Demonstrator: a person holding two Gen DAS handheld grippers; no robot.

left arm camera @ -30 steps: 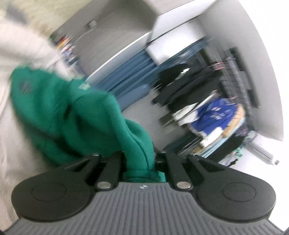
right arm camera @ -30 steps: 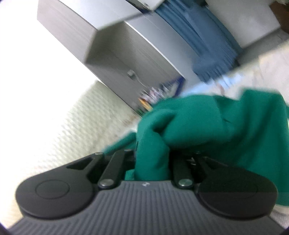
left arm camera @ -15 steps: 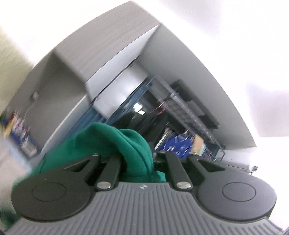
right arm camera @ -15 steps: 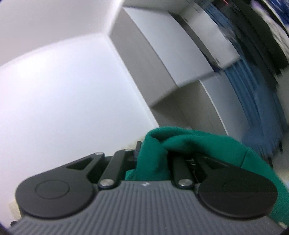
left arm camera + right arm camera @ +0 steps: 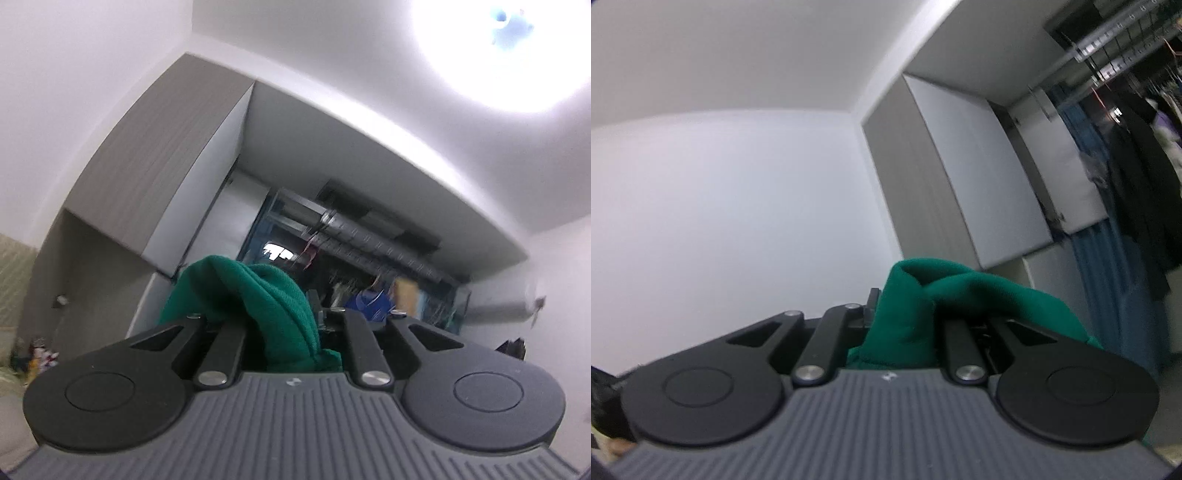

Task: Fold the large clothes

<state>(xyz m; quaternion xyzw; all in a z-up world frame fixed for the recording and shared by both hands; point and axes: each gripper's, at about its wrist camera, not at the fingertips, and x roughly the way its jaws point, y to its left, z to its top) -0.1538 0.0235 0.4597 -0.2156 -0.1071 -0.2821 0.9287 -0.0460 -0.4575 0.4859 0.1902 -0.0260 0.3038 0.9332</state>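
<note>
We hold green garment [image 5: 258,302] aloft, bunched in both grips, wardrobe [image 5: 155,177] and ceiling beyond. Left hand-held gripper [image 5: 291,328]: jaws just eased slightly, cloth between them, clamped. Right hand-held gripper [image 5: 905,325]: nearly closed on fold of same garment [image 5: 960,291]. No fold visible yet; we judge spreading and all folding remain.

Garment [image 5: 273,306] between both grippers' jaws

Both wrist views upward, wardrobe [image 5: 155,184] shared
</note>
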